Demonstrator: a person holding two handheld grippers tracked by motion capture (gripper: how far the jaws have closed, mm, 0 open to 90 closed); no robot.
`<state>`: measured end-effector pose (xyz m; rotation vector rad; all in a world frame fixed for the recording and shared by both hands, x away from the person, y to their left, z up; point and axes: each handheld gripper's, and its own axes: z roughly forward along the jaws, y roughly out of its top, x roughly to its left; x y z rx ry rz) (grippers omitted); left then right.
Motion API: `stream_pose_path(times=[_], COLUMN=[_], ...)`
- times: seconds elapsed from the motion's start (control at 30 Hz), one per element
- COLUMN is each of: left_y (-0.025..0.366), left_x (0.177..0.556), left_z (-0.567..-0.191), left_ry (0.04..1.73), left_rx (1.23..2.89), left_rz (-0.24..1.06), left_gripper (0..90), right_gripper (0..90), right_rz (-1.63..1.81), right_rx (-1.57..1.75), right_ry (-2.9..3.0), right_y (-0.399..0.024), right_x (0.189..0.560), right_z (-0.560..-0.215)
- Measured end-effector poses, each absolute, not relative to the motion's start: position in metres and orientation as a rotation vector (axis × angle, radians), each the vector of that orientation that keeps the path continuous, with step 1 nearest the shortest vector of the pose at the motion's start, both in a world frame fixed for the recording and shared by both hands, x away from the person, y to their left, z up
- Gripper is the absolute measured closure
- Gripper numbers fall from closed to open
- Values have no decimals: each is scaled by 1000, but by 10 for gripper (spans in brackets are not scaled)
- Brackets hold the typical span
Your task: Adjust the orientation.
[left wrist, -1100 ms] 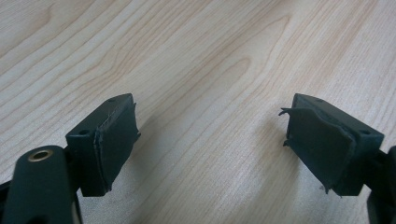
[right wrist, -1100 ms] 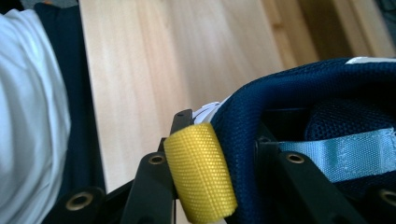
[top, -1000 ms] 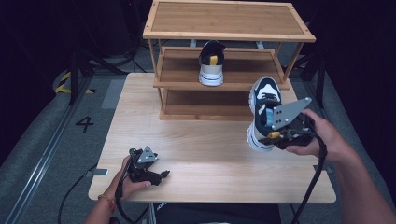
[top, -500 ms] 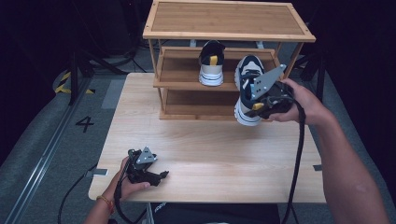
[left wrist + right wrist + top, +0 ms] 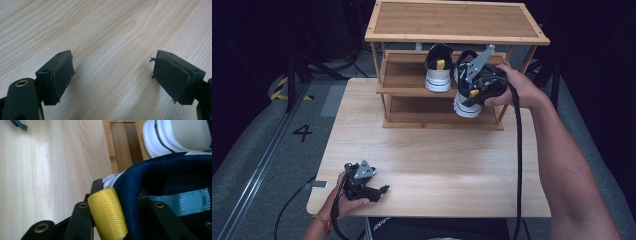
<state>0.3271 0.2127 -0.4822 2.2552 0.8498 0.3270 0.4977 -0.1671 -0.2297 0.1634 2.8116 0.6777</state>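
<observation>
right gripper [image 5: 472,92]: clamped on the held sneaker's [image 5: 466,102] heel collar
relation: sneaker hangs at the middle shelf [image 5: 407,85] edge — just beside the shelved sneaker [image 5: 438,70]
left gripper [image 5: 379,190]: jaws apart — resting on the table [image 5: 437,165]

matt pale wood table [image 5: 437,165], slatted wooden rack [image 5: 452,25], mesh-cloth shoe [image 5: 160,175].

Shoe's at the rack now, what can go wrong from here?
The right gripper pinches only the heel collar of the carried shoe, so it may swing or slip. Its sole hangs at the middle shelf edge and might catch. The parked shoe sits close beside it and could get knocked.
</observation>
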Motion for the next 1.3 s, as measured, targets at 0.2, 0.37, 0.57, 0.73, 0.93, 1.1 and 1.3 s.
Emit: stream_pose_path(times=[0.2,0.37,0.57,0.73,0.93,1.1,1.3], left_y=[213,213,213,213,213,213,213], left_x=[327,327,327,327,327,327,327], left_z=[-482,-482,-482,-482,-482,-482,-482], left_ry=[850,852,849,848,848,850,853], left_rx=[2255,2256,2256,2256,2256,2256,2256], left_rz=[327,325,326,327,327,329,328], left_gripper=[169,169,169,169,169,168,169], right_gripper=[678,663,575,497,433,408,396], right_rz=[636,627,637,653,747,833,944], right_rx=[180,215,227,249,282,307,382], right_ry=[2818,2801,2768,2684,2561,2474,2356], right_y=[-163,-159,-157,-158,-162,-167,-176], right_x=[515,529,536,536,531,524,512], right_z=[-227,-225,-219,-219,-216,-214,-215])
